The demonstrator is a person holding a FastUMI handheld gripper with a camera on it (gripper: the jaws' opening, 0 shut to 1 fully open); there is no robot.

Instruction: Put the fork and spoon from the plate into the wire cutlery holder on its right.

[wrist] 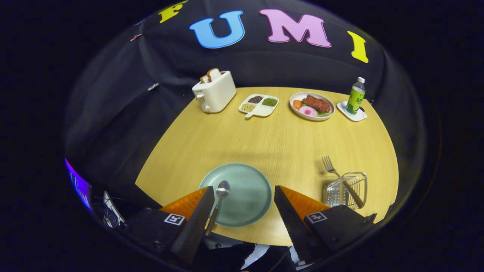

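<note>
Hand-held gripper (242, 206) spread wide, grasping nothing, hovering over the pale green round plate (245, 196). Silver metal spoon (220, 198) lying on the plate beside the left finger, handle toward the table (272, 139) edge for an easy pinch. Wooden-handled fork (340, 177) already propped in the wire cutlery holder (349, 189), tines up.

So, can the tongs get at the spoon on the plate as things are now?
Probably yes. The tongs are open over the green plate, and the spoon lies uncovered beside one finger, with nothing in the way.
</note>
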